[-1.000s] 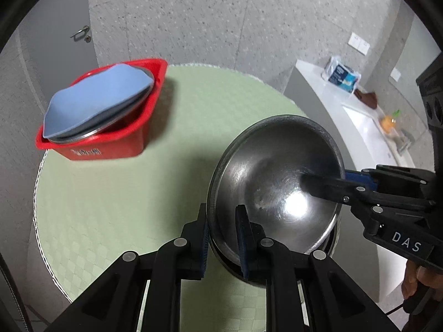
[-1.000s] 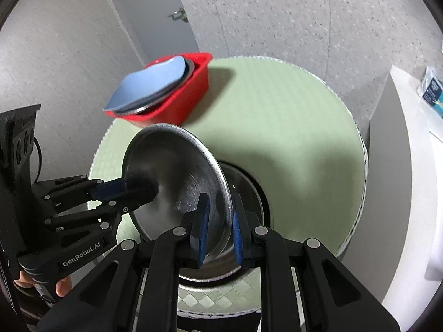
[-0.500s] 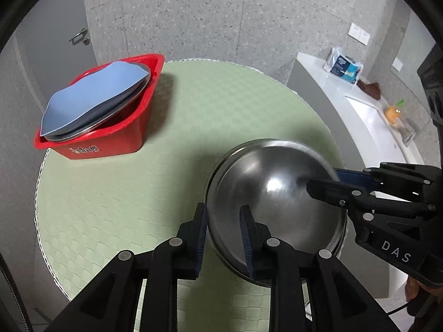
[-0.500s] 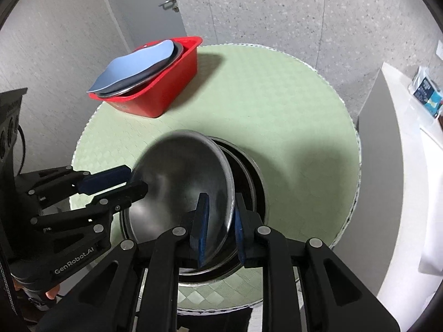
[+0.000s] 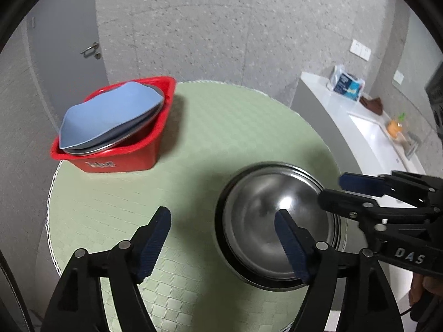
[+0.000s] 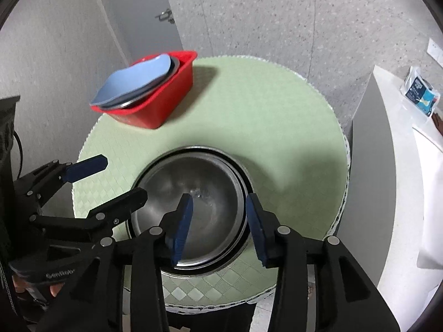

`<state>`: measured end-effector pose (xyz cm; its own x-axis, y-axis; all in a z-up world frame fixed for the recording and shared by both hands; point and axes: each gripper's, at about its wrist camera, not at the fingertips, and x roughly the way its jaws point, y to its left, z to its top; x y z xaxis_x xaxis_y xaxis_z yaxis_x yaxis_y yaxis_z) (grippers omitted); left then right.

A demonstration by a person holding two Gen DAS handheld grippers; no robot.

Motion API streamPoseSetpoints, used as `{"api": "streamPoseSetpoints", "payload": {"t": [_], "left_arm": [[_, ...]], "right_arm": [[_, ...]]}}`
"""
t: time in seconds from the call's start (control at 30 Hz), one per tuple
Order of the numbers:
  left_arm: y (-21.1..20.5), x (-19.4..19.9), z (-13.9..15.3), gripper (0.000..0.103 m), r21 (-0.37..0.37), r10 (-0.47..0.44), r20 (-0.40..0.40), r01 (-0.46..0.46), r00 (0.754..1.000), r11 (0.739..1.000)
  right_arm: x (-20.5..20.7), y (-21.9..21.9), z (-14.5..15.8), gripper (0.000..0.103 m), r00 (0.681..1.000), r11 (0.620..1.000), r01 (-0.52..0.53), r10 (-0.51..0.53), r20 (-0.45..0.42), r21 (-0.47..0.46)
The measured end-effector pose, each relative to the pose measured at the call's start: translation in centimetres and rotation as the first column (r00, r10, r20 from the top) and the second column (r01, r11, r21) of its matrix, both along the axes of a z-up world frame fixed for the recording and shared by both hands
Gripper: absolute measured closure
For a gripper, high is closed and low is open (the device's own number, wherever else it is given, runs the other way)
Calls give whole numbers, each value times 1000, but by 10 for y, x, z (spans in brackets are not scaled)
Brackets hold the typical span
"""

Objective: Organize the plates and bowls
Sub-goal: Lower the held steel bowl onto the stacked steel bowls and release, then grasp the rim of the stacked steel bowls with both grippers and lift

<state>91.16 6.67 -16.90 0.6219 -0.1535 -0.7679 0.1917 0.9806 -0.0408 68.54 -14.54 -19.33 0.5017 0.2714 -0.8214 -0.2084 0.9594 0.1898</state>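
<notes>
While the red basket (image 5: 121, 163) at the far left of the table (image 5: 221, 127) keeps a blue plate (image 5: 110, 116) leaning on a metal plate (image 5: 94, 150) inside it, the steel bowl (image 5: 265, 221) now sits nested in the stack of bowls (image 6: 238, 251) at the near side, close to the table edge. I judge the steel bowl as light, stiff and not fragile, but its polished wall is slippery, so the thin rim is the good place to pinch, 1 pad inside and 1 outside. The blue plate looks a little bent, maybe softer; its free raised edge is easiest to take.

The left gripper (image 5: 221, 238) stands wide; its jaws have just been opening, and nothing is pressed between them, though the right finger hangs over the bowl. The right gripper (image 6: 218, 224) is about half spread, jaws also just opening, with the bowl's right rim between the pads but not squeezed, as far as I can tell.

For moving, the middle and the far right of the table are free. The stack is near the front edge, so pushing toward that edge could, I think, slide it off. To the right, a white counter (image 6: 387, 166) stands just beside the table
</notes>
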Motion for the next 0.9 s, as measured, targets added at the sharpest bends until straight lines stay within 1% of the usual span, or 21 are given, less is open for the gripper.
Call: {"api": "streamPoseSetpoints", "payload": {"t": [0.03, 0.1, 0.13, 0.3, 0.43, 0.8, 0.9], "left_arm": [[2, -2, 0, 24, -6, 10, 4, -10, 1000, 1000], [7, -7, -1, 20, -14, 35, 11, -35, 999, 999], [9, -8, -2, 17, -18, 36, 14, -36, 999, 999], [14, -15, -7, 11, -32, 82, 9, -82, 997, 996], [11, -20, -12, 10, -29, 101, 0, -101, 995, 994], [1, -10, -24, 9, -30, 120, -50, -122, 992, 992], [3, -6, -28, 9, -46, 126, -68, -130, 990, 990]], "right_arm": [[-2, -2, 2, 53, 1000, 1000, 15, -15, 11, -2], [-3, -5, 4, 48, 999, 999, 32, -32, 21, -2], [-5, -8, 5, 47, 998, 999, 48, -48, 29, -1], [-5, -19, 2, 46, 995, 996, 92, -92, 25, 19], [-6, -23, -5, 41, 993, 992, 113, -114, 8, 46], [-8, -16, -27, 40, 992, 987, 119, -115, -44, 105], [-9, -16, -32, 41, 991, 984, 130, -124, -56, 122]]}}
